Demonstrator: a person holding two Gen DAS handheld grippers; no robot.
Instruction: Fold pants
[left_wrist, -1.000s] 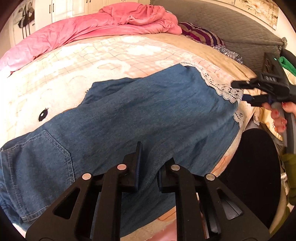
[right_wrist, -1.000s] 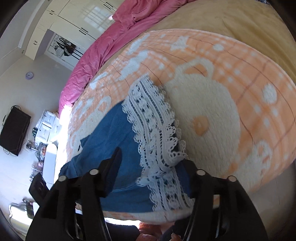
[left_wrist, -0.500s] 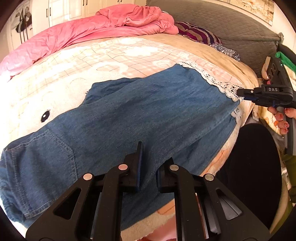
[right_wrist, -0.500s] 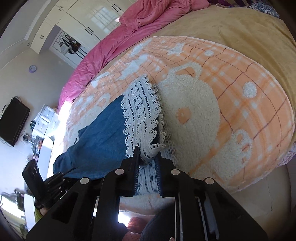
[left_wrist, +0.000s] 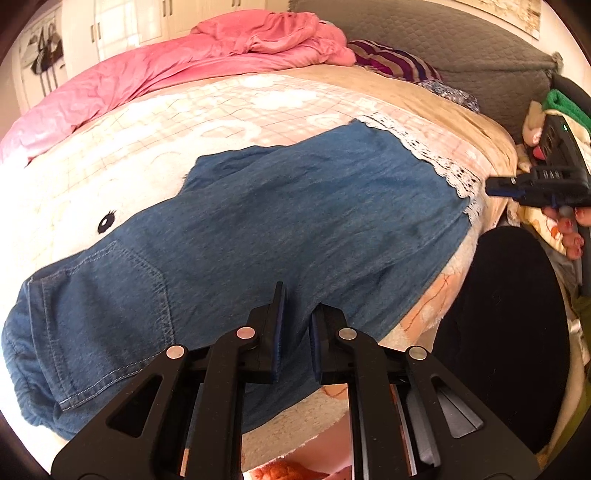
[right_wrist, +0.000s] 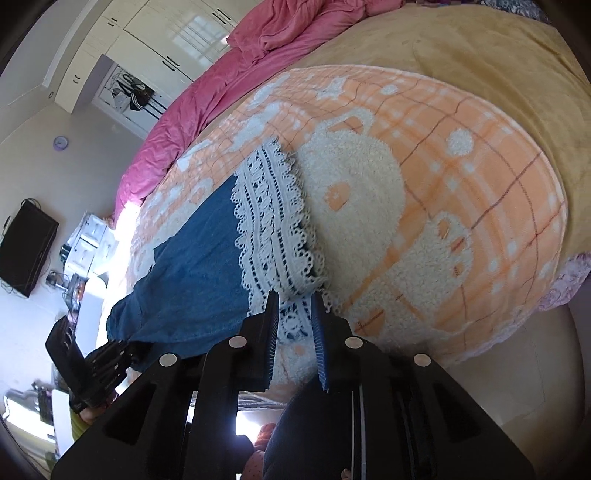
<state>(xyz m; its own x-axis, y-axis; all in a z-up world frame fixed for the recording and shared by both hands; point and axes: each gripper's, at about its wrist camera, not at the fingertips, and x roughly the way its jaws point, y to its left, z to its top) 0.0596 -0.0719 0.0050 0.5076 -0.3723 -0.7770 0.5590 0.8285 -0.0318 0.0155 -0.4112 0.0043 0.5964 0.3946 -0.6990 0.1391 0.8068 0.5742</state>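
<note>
Blue denim pants (left_wrist: 295, 221) with a white lace hem (left_wrist: 443, 166) lie spread across a plush blanket on the bed. My left gripper (left_wrist: 299, 299) is shut on the near denim edge, midway along the leg. In the right wrist view the lace hem (right_wrist: 273, 221) runs down to my right gripper (right_wrist: 294, 299). Its jaws are opening, and the hem's end lies between them with the pads not pressing it. The left wrist view shows the right gripper (left_wrist: 496, 186) just off the hem's corner. The left gripper (right_wrist: 122, 350) appears at the denim's far edge.
An orange-and-white plush blanket (right_wrist: 424, 184) covers the bed. A pink duvet (left_wrist: 166, 74) is heaped along the far side, with a striped pillow (left_wrist: 395, 62) by the grey headboard (left_wrist: 461, 55). A black round seat (left_wrist: 517, 314) stands beside the bed, and a TV (right_wrist: 26, 251) is across the room.
The right gripper's wide jaws closed on the lace hem, then parted slightly. The hem's corner was drawn out toward the bed's edge. The left gripper kept its grip and place.
</note>
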